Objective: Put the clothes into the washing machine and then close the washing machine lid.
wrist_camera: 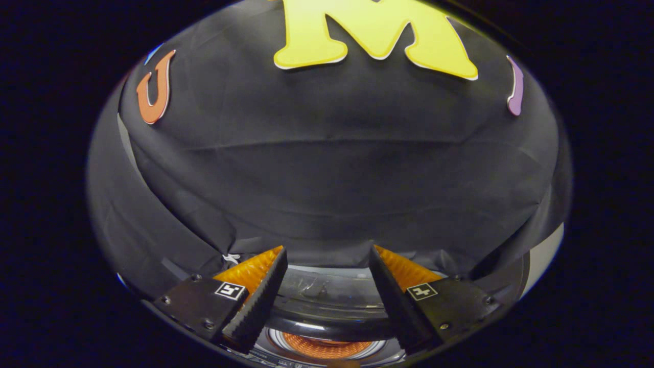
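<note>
Below the gripper [327,260], washing machine [327,317] w/ orange clothes [327,347] inside, fingers spread apart, nothing held.

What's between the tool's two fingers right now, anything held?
Nothing held. In the gripper view the tool is open, and the gap shows the washing machine below: its dark rim and, nearer, the round opening with something orange inside.

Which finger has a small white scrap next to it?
The left finger; the white scrap sits at its outer side, none by the right. The gripper hangs open over the washing machine.
</note>
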Tool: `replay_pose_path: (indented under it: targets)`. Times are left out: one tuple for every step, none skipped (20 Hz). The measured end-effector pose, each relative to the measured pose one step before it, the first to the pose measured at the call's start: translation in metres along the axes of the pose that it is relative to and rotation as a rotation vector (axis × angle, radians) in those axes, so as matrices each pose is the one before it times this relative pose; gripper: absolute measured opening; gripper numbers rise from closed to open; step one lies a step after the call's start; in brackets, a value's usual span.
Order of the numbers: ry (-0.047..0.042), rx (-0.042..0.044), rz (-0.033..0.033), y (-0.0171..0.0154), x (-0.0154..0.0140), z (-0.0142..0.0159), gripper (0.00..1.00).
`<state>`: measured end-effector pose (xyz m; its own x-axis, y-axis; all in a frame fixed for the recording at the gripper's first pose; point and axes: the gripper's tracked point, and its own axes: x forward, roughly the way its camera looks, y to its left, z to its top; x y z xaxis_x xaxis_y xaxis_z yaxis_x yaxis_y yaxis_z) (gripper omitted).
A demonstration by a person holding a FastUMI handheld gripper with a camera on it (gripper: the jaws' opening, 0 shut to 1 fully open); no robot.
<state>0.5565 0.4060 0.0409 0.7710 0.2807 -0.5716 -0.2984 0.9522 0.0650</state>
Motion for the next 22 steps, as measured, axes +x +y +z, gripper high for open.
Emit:
replay_pose_path:
  targets:
    - [-0.00925,-0.00092,-0.00099,-0.00071,0.00170,0.00129,1.00]
    - [-0.00717,-0.00168,-0.00003,0.00072,-0.00059,-0.00164,1.00]
    - [-0.00470,-0.00060,-0.00047,-0.00004,0.00150,0.00036,1.00]
    - [-0.00242,-0.00043,-0.00030,-0.00007,-0.00072,0.00025,1.00]
    - [-0.00338,-0.00119,0.00022,-0.00010,0.00007,0.00098,1.00]
    - [-0.00327,-0.00117,0.00071,-0.00002,0.00042,-0.00019,1.00]
    - [-0.00582,-0.00136,0.00023,-0.00028,0.00026,0.00046,1.00]
    - [-0.00385,-0.00057,-0.00029,0.00021,0.00016,0.00010,1.00]
    - [-0.00234,-0.00055,-0.00008,0.00011,-0.00014,0.00160,1.00]
    - [0.00168,0.00001,0.00015,-0.00011,-0.00124,-0.00002,1.00]
    - [-0.00181,-0.00123,0.00057,0.00007,-0.00046,0.00126,1.00]
    - [-0.00042,-0.00021,-0.00012,0.00023,-0.00158,0.00061,1.00]
    - [-0.00185,-0.00015,-0.00116,-0.00004,0.00009,0.00123,1.00]
    - [-0.00148,0.00071,-0.00082,-0.00032,-0.00131,0.00060,1.00]
    - [-0.00190,-0.00087,-0.00022,-0.00004,0.00085,0.00097,1.00]
    - [0.00030,-0.00024,0.00004,-0.00019,-0.00091,-0.00010,1.00]
    - [0.00080,-0.00057,0.00035,0.00015,0.00068,0.00172,1.00]
    - [0.00324,0.00145,-0.00040,0.00023,-0.00135,-0.00136,1.00]
    - [0.00364,-0.00015,-0.00042,0.00014,0.00018,0.00019,1.00]
    - [0.00122,0.00095,-0.00020,0.00022,-0.00133,0.00004,1.00]
    - [-0.00067,-0.00130,-0.00005,0.00032,0.00022,0.00109,1.00]
    - [-0.00079,0.00044,-0.00024,-0.00045,-0.00011,-0.00064,1.00]
